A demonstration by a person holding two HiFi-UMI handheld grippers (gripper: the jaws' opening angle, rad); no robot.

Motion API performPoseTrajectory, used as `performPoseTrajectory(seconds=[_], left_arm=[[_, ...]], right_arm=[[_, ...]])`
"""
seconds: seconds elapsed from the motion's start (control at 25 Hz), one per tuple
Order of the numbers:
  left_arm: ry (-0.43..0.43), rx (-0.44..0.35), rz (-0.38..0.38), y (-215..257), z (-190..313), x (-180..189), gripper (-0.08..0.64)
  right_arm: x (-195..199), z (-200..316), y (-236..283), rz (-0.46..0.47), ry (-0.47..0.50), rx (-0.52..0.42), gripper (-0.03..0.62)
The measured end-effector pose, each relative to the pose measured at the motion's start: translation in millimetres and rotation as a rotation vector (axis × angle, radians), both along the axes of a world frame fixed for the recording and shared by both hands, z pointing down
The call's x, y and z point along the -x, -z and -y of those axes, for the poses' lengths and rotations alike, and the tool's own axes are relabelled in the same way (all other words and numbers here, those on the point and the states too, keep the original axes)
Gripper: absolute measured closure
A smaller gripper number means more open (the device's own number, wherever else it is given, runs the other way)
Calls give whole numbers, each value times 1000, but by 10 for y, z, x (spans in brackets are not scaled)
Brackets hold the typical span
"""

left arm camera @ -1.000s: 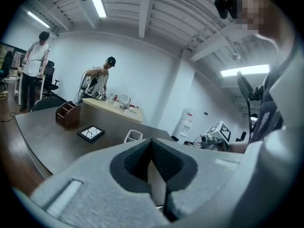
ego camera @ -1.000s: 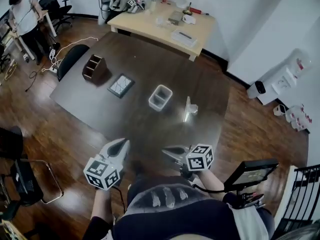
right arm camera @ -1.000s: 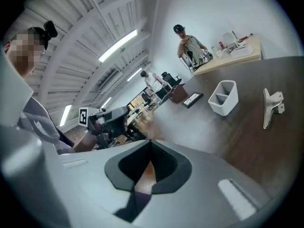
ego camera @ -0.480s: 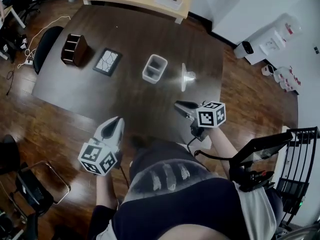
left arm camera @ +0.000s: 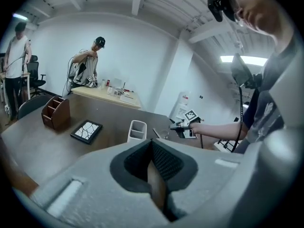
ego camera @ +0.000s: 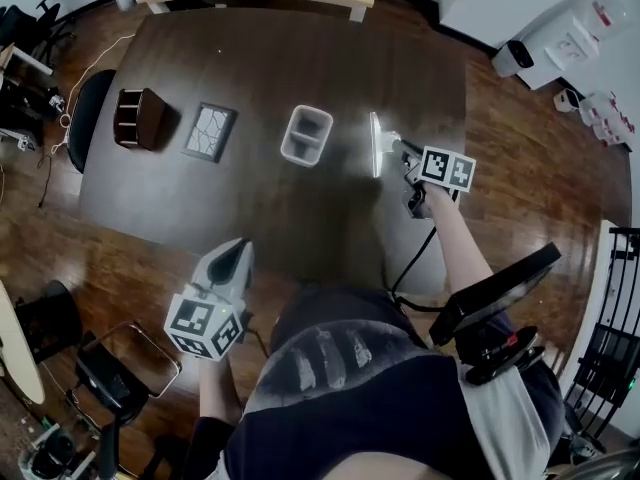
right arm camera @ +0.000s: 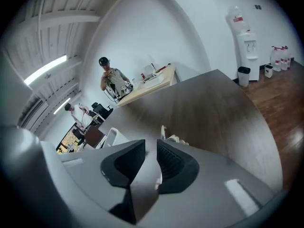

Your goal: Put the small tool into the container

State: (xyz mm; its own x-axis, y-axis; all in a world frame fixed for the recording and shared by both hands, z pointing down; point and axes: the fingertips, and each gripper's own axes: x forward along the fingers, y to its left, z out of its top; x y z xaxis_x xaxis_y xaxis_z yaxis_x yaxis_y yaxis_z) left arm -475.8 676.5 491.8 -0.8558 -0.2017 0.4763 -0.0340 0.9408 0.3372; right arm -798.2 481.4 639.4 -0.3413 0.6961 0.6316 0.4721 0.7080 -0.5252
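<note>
The small tool (ego camera: 375, 144) stands on its thin edge toward the right edge of the tabletop (ego camera: 300, 58), about halfway along that edge. The container (ego camera: 306, 134) sits just to its left, near but not touching.

The right gripper (ego camera: 393, 147) is at the tool's right side. Its jaws are partly apart and have just been opening. The tool sits at the mouth of the gap (the right gripper view shows a pale sliver of it there), but the pads are not pressing on it.

The left gripper (ego camera: 236, 253) hangs over the near edge of the tabletop with its jaws together on nothing.

The step in hand looks like the pick. It would go best if the gap were lined up across the tool's stubby handle rather than its thin blade, and the tool let well in between the pads before they close, since a nudge could tip it. The lift to the container is then short.
</note>
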Motion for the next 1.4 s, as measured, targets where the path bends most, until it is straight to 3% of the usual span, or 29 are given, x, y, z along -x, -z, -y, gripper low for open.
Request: performPoseTrajectory(seconds=[0.28,0.56,0.72,0.96,1.4], left_arm=[[39,18,-79,-58,-31,258,560],[28,25,-107,-151,-25,445,560],[20,27,-104,-168,-20,462,560],[49,15,-86,-116,-93,340,560],[100,-39,0,-15,-292,35,561]], right_arm=[[492,112,-489,-10,88,-167,459],[403,13,-639,-122,157,-132,458],[339,3,-695,-166,161,-110,516],[259,-201,-539,-245,136,59,574],[-209,-397,-22,-114,215,60,588]])
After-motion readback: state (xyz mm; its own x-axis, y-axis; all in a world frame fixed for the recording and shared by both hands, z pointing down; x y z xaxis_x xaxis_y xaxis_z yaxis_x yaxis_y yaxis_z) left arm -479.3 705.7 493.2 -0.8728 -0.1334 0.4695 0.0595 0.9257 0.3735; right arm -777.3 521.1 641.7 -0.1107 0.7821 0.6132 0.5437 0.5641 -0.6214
